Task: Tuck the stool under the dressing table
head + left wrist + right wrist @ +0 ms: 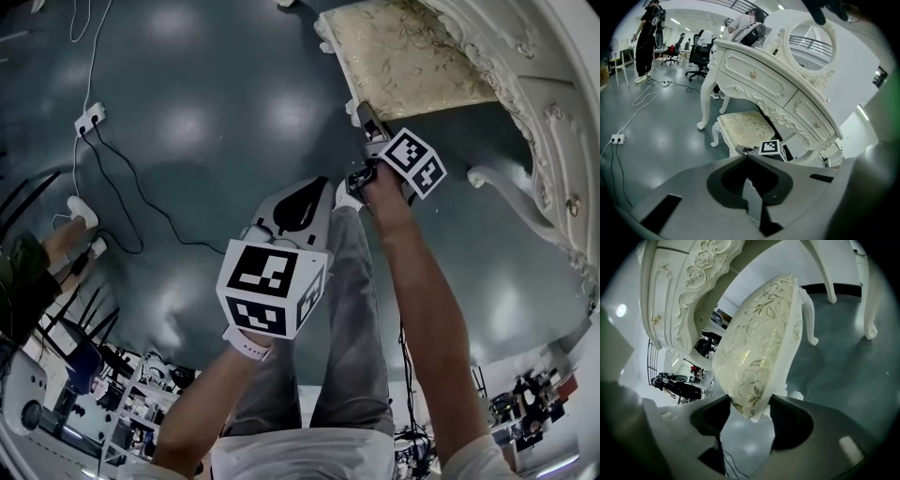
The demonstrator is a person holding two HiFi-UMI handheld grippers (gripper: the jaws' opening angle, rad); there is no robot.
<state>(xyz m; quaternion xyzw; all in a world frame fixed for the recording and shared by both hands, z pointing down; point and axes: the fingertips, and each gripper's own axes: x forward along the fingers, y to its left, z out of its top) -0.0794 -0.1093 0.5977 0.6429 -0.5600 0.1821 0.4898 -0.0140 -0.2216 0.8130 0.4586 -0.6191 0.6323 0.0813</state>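
The stool (412,56), white with a cream floral cushion, stands on the grey floor against the front of the white carved dressing table (553,122). My right gripper (361,111) reaches its near corner. In the right gripper view the cushion's corner (754,362) fills the gap between the wide-set jaws of that gripper (750,401), which press on both sides of it. My left gripper (322,185) hangs lower and nearer to me, shut with nothing in it. From the left gripper view, its closed tips (746,157) point toward the stool (743,126) and table (764,79).
A power strip (90,119) with cables lies on the floor to the left. Behind the table, office chairs (701,51) stand and a person (647,42) walks at the far left. The table's curved leg (511,192) stands to the right of my right arm.
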